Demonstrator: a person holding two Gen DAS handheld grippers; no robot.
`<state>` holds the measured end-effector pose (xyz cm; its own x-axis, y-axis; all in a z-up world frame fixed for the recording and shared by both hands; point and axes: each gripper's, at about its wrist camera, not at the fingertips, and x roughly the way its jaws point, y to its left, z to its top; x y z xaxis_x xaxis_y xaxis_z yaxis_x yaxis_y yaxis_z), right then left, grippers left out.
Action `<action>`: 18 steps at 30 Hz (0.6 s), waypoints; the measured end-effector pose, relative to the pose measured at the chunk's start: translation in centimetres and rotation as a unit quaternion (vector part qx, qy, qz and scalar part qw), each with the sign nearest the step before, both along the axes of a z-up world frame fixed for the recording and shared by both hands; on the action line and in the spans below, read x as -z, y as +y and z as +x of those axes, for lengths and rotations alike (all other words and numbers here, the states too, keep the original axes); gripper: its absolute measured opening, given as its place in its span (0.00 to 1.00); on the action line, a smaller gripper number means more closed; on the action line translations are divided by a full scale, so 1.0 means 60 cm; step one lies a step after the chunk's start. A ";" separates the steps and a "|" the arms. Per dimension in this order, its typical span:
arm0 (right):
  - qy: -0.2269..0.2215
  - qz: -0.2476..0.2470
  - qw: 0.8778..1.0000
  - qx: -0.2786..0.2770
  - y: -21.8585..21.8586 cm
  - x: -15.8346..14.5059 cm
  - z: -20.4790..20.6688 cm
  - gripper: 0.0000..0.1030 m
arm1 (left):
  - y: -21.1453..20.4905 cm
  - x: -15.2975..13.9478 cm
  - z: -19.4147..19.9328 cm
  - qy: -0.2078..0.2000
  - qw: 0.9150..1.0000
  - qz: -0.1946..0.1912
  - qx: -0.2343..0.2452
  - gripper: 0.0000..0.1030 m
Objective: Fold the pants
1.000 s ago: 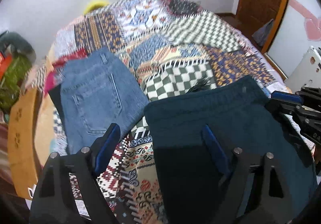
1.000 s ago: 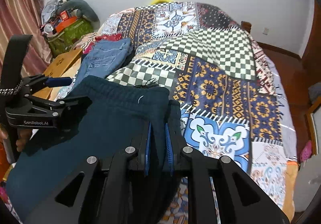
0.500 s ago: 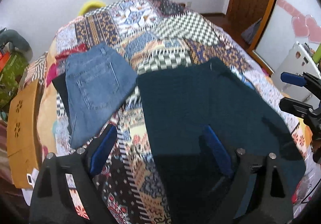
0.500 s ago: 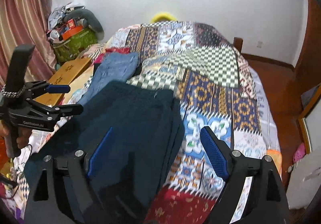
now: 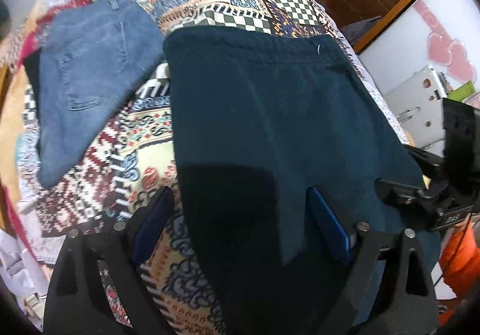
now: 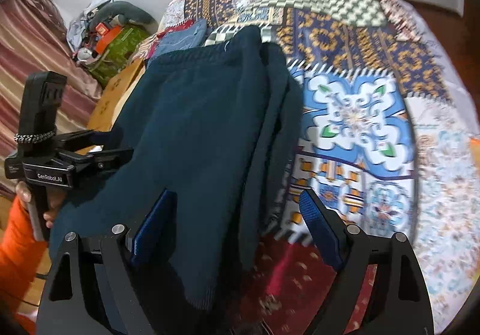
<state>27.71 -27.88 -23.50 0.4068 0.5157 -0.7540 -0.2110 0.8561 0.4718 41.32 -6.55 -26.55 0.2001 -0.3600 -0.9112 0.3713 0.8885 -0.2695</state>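
The jeans (image 5: 90,86) lie folded on the bed (image 5: 141,137), off to the left, apart from the dark pants (image 5: 270,125). The pants stretch lengthwise away from both grippers, waistband at the far end. The left gripper (image 5: 240,227) is spread over their near left edge, nothing pinched. The right gripper (image 6: 237,227), jaws just opened, hangs spread over the near right edge, pads not pressing the cloth. Both seem equally near.

Black left gripper (image 5: 241,225) (blue-padded jaws), orange sleeve (image 6: 13,248)
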 end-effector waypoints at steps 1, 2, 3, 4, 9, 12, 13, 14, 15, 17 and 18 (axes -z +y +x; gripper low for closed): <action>0.004 0.008 1.000 -0.005 0.003 0.004 0.005 0.81 | 0.001 0.004 0.004 0.007 1.000 -0.009 0.001 0.90; 0.008 0.016 1.000 -0.011 0.006 0.008 0.012 0.76 | 0.000 0.004 0.007 0.012 1.000 -0.015 0.004 0.90; 0.010 0.027 0.999 -0.018 0.009 0.011 0.016 0.73 | 0.000 0.007 0.011 0.015 0.999 -0.026 0.009 0.90; 0.011 0.035 0.999 -0.023 0.012 0.010 0.017 0.66 | -0.001 0.008 0.014 0.016 0.999 -0.031 0.010 0.90; 0.009 0.030 0.999 -0.044 0.027 0.003 0.030 0.45 | -0.013 0.012 0.023 0.012 0.998 -0.061 0.004 0.75; 0.003 0.009 0.999 -0.048 0.034 -0.005 0.035 0.33 | -0.012 0.008 0.025 0.012 0.997 -0.076 -0.006 0.65; -0.003 -0.001 0.999 -0.049 0.038 -0.011 0.038 0.31 | -0.009 0.006 0.024 0.012 0.997 -0.081 -0.009 0.59; -0.012 -0.016 0.998 -0.053 0.044 -0.017 0.038 0.30 | -0.006 0.003 0.023 0.011 0.996 -0.083 -0.012 0.56; -0.029 -0.043 0.997 -0.061 0.056 -0.027 0.033 0.28 | -0.002 -0.002 0.021 0.009 0.996 -0.083 -0.015 0.50; -0.052 -0.072 0.994 -0.069 0.070 -0.039 0.029 0.27 | 0.009 -0.012 0.015 0.003 0.996 -0.086 -0.019 0.40; -0.063 -0.085 0.992 -0.071 0.078 -0.047 0.025 0.26 | 0.014 -0.022 0.009 -0.006 0.996 -0.086 -0.021 0.35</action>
<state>29.21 -23.22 -20.67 0.4351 0.4441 -0.7832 -0.3836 0.8785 0.2850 41.86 -5.73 -25.21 0.2290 -0.5010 -0.8346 0.3387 0.8448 -0.4142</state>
